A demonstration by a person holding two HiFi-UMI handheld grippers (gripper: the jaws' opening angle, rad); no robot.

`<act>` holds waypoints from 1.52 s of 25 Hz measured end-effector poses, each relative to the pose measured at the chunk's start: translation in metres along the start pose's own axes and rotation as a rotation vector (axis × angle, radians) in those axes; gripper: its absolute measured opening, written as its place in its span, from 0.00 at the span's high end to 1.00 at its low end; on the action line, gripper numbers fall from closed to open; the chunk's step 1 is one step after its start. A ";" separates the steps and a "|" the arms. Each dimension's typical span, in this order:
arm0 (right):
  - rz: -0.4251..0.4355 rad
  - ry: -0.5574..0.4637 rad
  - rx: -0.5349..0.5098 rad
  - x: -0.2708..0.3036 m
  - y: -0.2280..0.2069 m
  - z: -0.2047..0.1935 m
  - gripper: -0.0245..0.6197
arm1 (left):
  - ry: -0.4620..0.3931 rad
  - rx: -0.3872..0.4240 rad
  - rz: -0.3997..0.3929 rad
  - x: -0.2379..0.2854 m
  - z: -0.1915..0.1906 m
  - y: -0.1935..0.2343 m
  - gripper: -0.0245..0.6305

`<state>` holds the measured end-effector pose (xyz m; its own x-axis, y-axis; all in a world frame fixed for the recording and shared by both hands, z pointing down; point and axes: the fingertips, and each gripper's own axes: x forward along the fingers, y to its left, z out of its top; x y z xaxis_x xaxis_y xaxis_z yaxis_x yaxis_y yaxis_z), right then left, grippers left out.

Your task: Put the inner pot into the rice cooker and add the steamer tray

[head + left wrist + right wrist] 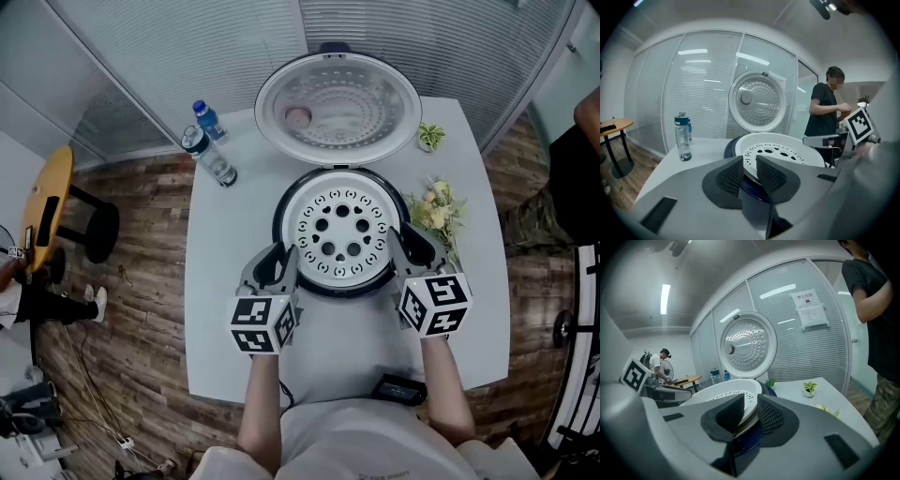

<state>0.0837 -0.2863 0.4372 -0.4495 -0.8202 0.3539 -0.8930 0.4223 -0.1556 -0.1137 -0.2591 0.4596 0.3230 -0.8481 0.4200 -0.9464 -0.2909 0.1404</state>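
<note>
Steamer tray goes in: we see the white perforated steamer tray (342,230) sitting level in the mouth of the dark rice cooker (342,292), which stands mid-bench with its lid (337,103) swung fully open behind it. The left gripper (281,262) and the right gripper (408,248) flank the tray on opposite sides. In each gripper view the tray's rim runs between the jaws, which stand apart astride it. As far as we can judge, the pads are slack and not pinching, so the tray's weight seems to rest on the cooker.

The inner pot is hidden beneath the tray; from how evenly the tray sits, we take it to be in place already, though no view shows it. Both steps of the task therefore look all but finished. By our reading, all that remains is to draw the two grippers back off the rim without tipping the tray.

Two water bottles (208,155) stand at the left of the white bench (225,309), flowers (436,211) and a small potted plant (431,136) at the right.
</note>
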 end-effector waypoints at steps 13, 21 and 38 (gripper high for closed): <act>-0.038 -0.023 0.010 -0.022 -0.006 0.003 0.84 | -0.039 -0.083 -0.006 -0.012 0.001 0.002 0.79; -0.052 -0.098 0.091 -0.075 -0.005 0.005 0.87 | -0.081 -0.093 -0.004 -0.047 0.003 -0.014 0.82; 0.021 -0.110 0.070 -0.150 0.038 -0.015 0.93 | -0.131 -0.083 -0.014 -0.117 -0.016 -0.064 0.94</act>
<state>0.1172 -0.1412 0.3924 -0.4645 -0.8504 0.2469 -0.8809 0.4152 -0.2273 -0.0909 -0.1344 0.4163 0.3284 -0.8965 0.2974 -0.9371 -0.2699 0.2213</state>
